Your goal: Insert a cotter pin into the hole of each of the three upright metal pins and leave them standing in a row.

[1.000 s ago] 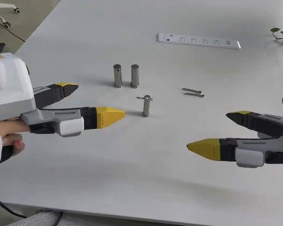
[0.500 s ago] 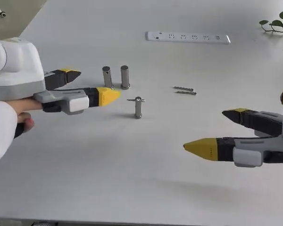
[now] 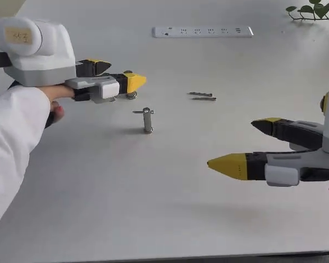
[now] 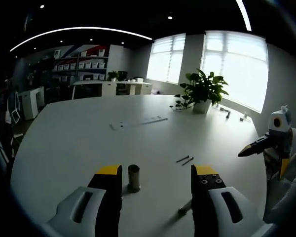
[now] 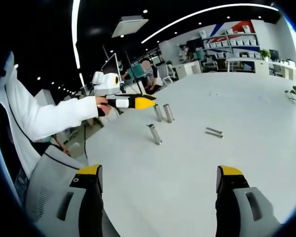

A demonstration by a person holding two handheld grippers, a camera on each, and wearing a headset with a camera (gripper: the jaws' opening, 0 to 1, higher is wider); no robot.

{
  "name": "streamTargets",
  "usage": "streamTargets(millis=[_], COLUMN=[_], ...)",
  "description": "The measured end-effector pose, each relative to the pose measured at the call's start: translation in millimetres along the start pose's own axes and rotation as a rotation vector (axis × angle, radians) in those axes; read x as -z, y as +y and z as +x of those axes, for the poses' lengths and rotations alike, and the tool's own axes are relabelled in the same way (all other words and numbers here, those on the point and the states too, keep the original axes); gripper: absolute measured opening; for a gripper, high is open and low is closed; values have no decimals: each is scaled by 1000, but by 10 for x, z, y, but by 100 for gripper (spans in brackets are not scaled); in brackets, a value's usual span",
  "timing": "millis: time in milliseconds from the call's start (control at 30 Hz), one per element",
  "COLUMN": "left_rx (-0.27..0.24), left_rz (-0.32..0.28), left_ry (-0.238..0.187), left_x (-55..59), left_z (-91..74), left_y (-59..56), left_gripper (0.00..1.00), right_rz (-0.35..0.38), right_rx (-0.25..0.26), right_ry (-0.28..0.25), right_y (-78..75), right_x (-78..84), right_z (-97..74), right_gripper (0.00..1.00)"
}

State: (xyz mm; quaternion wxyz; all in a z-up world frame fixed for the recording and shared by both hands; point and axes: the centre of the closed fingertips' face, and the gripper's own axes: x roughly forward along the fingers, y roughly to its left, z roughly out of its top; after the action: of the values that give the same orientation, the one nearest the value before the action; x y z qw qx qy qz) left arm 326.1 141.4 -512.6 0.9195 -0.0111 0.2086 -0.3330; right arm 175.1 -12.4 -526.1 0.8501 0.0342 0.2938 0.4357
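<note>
Two bare upright metal pins (image 5: 163, 112) stand side by side at the far left. My left gripper (image 3: 120, 75) hangs open over them, hiding all but their bases (image 3: 130, 96). One bare pin (image 4: 133, 177) stands between the open jaws of my left gripper (image 4: 157, 173), close to the left jaw. A third pin (image 3: 147, 120) stands apart with a cotter pin through its top. Two loose cotter pins (image 3: 202, 96) lie to its right. My right gripper (image 3: 238, 143) is open and holds nothing, near the front right, far from the pins.
A white power strip (image 3: 203, 32) lies along the far side of the white table (image 3: 153, 203). A green plant (image 3: 312, 10) sits at the far right corner. The person's white sleeve (image 3: 16, 142) covers the left front of the table.
My left gripper has moved away from the front and over the two bare pins, now covering them in the head view. The right gripper has stayed about where it was. The head camera shifted.
</note>
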Motion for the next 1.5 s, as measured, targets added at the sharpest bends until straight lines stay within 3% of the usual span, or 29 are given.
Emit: streamTargets(millis=[133,267,333,533,733,1200,1500], left_rx=[-7,-33,-42,-48,-68,-126,-163], left_rz=[-4,40,48,103,105,183,203], left_ry=[46,83,61,86,94,172,220], left_x=[118,220,162,188,198,299,330], left_z=[146,255,277,378,435,496,514], left_y=[40,93,83,48,93,247,341], left_gripper=[55,54,54,51,49,34,20], right_rz=[7,16,18,37,46,52,54], right_rx=[-13,-15,-15,-11,-15,-22,-18], right_ry=[-26,-38,-34,-22,-27,-38,-43], right_y=[8,7,0,-37,-27,-18,-28], right_x=[-31,-47,-40,41,49,70,73], right_z=[9,8,9,29,26,6,-17], right_gripper=[92,92,92,92,92,90,89])
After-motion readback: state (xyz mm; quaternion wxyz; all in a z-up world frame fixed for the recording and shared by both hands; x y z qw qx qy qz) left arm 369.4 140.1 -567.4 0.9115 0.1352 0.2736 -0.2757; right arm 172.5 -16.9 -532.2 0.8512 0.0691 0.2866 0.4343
